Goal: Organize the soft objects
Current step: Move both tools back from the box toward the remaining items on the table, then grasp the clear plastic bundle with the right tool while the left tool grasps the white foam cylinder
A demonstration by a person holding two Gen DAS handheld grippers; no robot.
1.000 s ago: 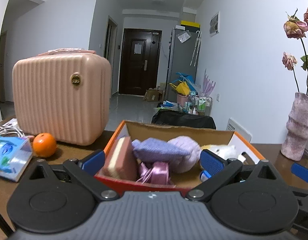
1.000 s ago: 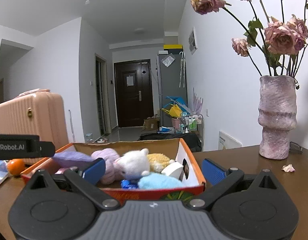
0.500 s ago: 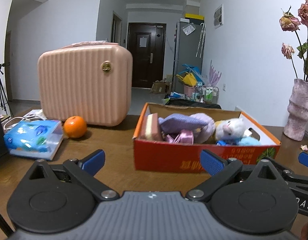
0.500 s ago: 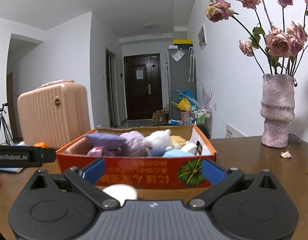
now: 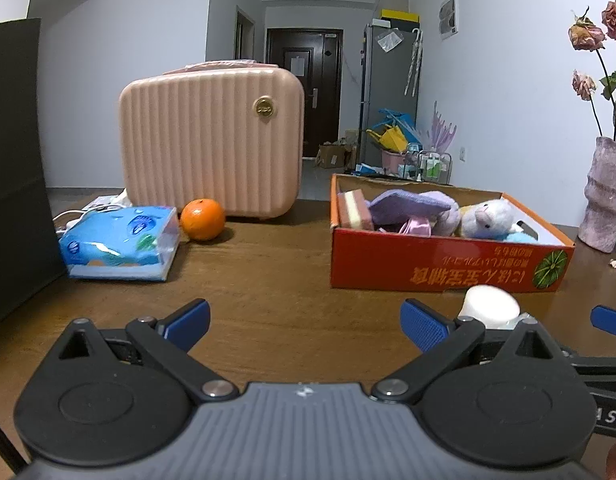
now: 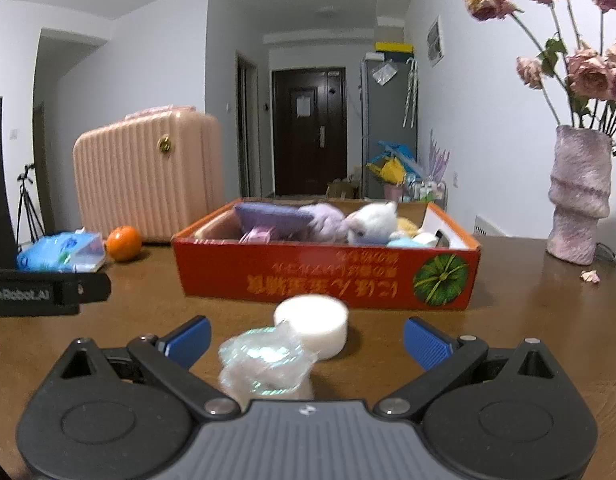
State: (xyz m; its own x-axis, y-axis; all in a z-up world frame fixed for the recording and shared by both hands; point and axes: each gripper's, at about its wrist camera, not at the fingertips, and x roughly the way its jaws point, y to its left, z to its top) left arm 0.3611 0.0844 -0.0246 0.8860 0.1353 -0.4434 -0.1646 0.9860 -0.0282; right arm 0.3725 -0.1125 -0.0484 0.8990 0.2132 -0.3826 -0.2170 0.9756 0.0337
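An orange cardboard box (image 5: 447,268) (image 6: 327,276) stands on the brown table and holds soft things: a pink sponge (image 5: 353,210), a purple cloth (image 5: 407,204) (image 6: 274,214), a white plush toy (image 5: 487,214) (image 6: 373,220) and a pale blue item (image 6: 401,242). A white round puck (image 6: 311,326) and a crinkled clear wrapper (image 6: 264,364) lie on the table between my right gripper's open fingers. My right gripper (image 6: 306,338) is open. My left gripper (image 5: 304,322) is open and empty, back from the box.
A pink ribbed suitcase (image 5: 212,148) stands at the back left with an orange (image 5: 202,219) and a blue tissue pack (image 5: 120,244) before it. A purple vase (image 6: 579,196) with dried roses stands at the right. A dark panel (image 5: 16,160) is at the far left.
Both grippers have pulled back from the box and away over the table. The white puck and the wrapper have come into view in front of the right gripper.
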